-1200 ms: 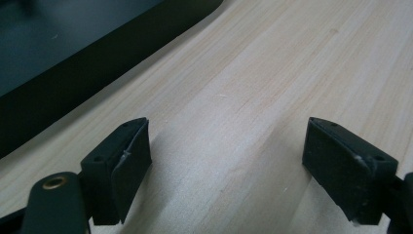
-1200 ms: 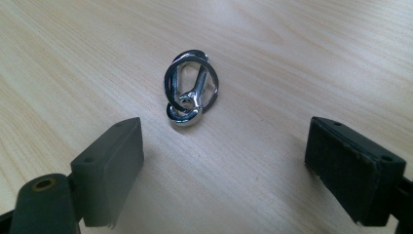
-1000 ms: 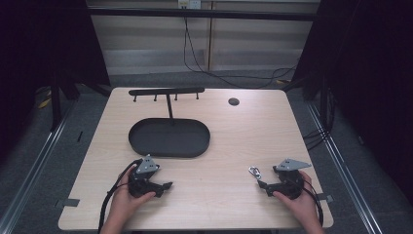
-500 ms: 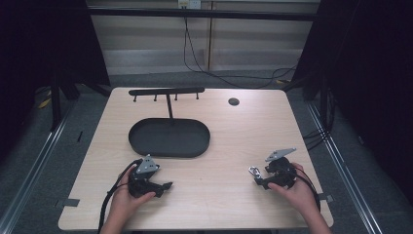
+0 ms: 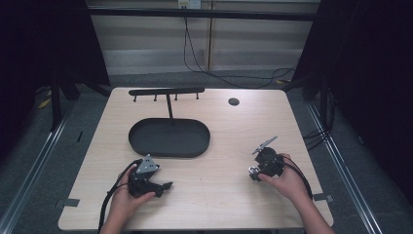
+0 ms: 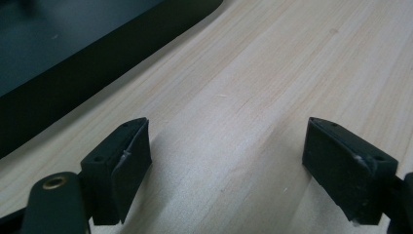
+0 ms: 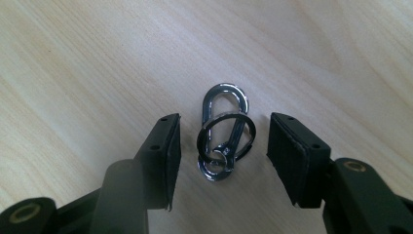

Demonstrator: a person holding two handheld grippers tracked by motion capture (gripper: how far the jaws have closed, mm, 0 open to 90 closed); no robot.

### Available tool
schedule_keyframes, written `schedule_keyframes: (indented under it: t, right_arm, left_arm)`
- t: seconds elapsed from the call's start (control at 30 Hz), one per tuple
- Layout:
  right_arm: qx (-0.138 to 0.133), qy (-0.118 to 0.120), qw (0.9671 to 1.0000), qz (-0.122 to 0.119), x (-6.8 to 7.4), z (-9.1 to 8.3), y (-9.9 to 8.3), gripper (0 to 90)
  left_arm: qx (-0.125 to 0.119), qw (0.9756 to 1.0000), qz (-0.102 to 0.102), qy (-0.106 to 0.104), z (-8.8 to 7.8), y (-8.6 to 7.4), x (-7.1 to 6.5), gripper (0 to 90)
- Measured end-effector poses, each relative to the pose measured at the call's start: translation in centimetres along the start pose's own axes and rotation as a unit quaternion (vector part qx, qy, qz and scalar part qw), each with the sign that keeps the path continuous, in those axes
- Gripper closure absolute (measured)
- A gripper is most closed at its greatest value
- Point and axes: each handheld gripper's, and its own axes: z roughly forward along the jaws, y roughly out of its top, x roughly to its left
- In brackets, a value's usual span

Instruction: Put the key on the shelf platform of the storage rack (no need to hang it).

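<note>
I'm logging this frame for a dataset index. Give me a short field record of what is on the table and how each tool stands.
surface: wooden table
tray: black oval tray, nothing in it
rack: black hook rack behind the tray
keyring: carabiner with rings, flat on the table
right tool: right tool open, jaws either side of the keyring, not touching
left tool: left tool open over bare wood

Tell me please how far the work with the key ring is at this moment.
Nothing looks finished: the black tray holds nothing and the hook rack carries nothing. In hand: the right gripper is open, its jaws on both sides of the key ring lying flat on the table, without touching it. The left gripper is open over bare wood. Gripping, lifting and placing are left.
</note>
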Motion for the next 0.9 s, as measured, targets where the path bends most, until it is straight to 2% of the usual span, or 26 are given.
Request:
schedule_keyframes:
  t: [0.37, 0.5, 0.7, 0.9]
  right_arm:
    - [0.06, 0.004, 0.9981, -0.01, 0.0, 0.3, 1.7, 52.5]
    - [0.075, 0.006, 0.9971, -0.013, 0.0, 0.4, 2.2, 53.6]
    - [0.09, 0.009, 0.9958, -0.018, 0.0, 0.5, 2.8, 63.1]
    - [0.101, 0.004, 0.9946, -0.026, 0.2, 0.6, 3.3, 64.9]
  left_arm:
    - [0.0, 1.0, -0.001, -0.001, 0.0, 0.0, 0.0, 17.6]
    - [0.001, 1.0, 0.001, 0.0, 0.0, 0.0, 0.0, 17.6]
    - [0.001, 1.0, 0.001, 0.0, 0.0, 0.0, 0.0, 17.6]
    - [0.001, 1.0, 0.001, 0.0, 0.0, 0.0, 0.0, 17.6]
